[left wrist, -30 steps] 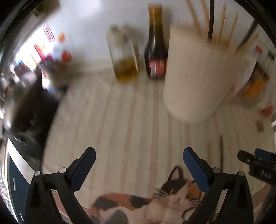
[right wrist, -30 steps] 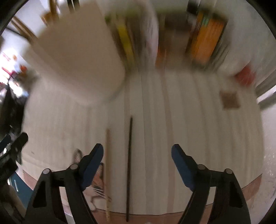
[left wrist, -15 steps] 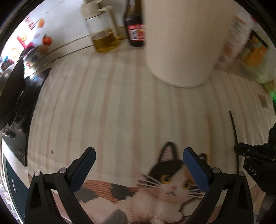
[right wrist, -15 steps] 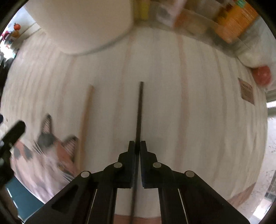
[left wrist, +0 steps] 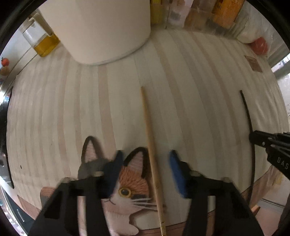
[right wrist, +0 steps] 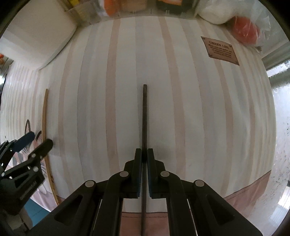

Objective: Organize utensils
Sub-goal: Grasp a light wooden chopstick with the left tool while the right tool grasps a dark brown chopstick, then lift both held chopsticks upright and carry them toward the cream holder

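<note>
The right tool (right wrist: 144, 154) points straight down and is clamped on the dark chopstick (right wrist: 144, 116), which lies flat along the stripes of the mat (right wrist: 190, 109). The left tool (left wrist: 145, 170) has just been closing its jaws around the wooden chopstick (left wrist: 150, 138); the blue pads (left wrist: 176, 174) stand either side of the stick with a gap left on both sides, so they do not press on it. That chopstick crosses the ear of a calico cat printed on the mat (left wrist: 134, 183). The two chopsticks lie roughly parallel and well apart. The mat, striped in cream and pale pink with a darker pink border, covers the table; a brown sewn label (right wrist: 220, 50) sits near its far right corner. Behind stands a wide white holder (left wrist: 101, 29), with a bottle of yellow oil (left wrist: 44, 42) to its left, and orange and yellow packets (left wrist: 223, 10) line the back edge beside a red thing in a clear plastic bag (right wrist: 244, 31). The holder's top is cut off in both views, so its contents are hidden. The left tool's fingers are smeared by motion blur, the packets are too blurred to read, and the near ends of both chopsticks run out of frame.
</note>
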`<action>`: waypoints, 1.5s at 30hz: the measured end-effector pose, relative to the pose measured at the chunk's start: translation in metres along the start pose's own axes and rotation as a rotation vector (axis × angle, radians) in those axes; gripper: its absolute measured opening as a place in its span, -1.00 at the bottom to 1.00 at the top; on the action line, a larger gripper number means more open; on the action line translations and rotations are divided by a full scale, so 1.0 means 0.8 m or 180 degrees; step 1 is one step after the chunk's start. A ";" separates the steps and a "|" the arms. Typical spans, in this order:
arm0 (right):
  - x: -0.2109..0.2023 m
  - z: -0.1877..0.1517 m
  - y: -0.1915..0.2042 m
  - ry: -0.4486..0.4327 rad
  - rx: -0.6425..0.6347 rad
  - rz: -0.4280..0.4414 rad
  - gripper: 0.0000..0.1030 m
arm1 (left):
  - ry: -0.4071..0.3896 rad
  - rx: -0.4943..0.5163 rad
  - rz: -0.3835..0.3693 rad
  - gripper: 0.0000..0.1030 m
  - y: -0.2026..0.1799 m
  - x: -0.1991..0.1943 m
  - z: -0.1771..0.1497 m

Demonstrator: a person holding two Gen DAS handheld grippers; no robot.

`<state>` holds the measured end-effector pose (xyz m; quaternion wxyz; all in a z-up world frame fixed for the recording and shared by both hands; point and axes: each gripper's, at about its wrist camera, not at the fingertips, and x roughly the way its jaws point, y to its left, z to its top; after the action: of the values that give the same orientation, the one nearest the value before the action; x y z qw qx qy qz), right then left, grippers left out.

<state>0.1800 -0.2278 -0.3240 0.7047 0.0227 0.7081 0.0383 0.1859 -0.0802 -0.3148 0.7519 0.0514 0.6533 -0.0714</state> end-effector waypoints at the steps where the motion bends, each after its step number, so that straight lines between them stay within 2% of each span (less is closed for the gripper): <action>1: -0.001 0.001 -0.003 0.0006 0.0022 0.0018 -0.89 | 0.0008 0.0033 0.0010 -0.79 0.000 -0.001 0.003; 3: -0.002 0.003 -0.011 0.0019 0.0038 0.0047 -0.89 | 0.0052 0.0043 -0.0007 -0.90 0.007 -0.001 0.006; 11: -0.002 0.045 -0.035 0.0031 0.0110 0.0087 -0.89 | 0.0055 -0.0267 0.0252 -0.91 0.098 -0.004 0.000; 14: 0.000 0.045 -0.038 0.0022 0.0129 0.0047 -0.89 | 0.0045 -0.0379 0.0192 -0.91 0.114 -0.003 0.004; 21: -0.014 0.037 -0.011 0.0012 0.0003 -0.0093 -0.89 | 0.0027 -0.0429 0.0154 -0.90 0.112 -0.001 0.010; 27: -0.018 0.031 -0.008 -0.0102 0.0126 0.0097 -0.90 | -0.0034 -0.0514 0.0167 -0.91 0.107 -0.010 0.022; 28: -0.015 0.047 -0.009 -0.0119 0.0128 0.0123 -0.90 | -0.0053 -0.0526 0.0164 -0.91 0.106 -0.013 0.019; 43: -0.120 0.043 0.034 -0.0744 -0.0022 0.0608 -0.90 | -0.0715 -0.0679 -0.0003 -0.92 0.156 -0.148 0.004; 45: -0.131 0.042 0.043 -0.0817 -0.0053 0.0658 -0.90 | -0.0811 -0.0694 -0.0031 -0.92 0.151 -0.159 0.006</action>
<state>0.2135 -0.2020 -0.2165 0.7818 0.0944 0.6058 0.1132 0.1941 0.0431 -0.1905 0.8294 -0.0432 0.5568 -0.0096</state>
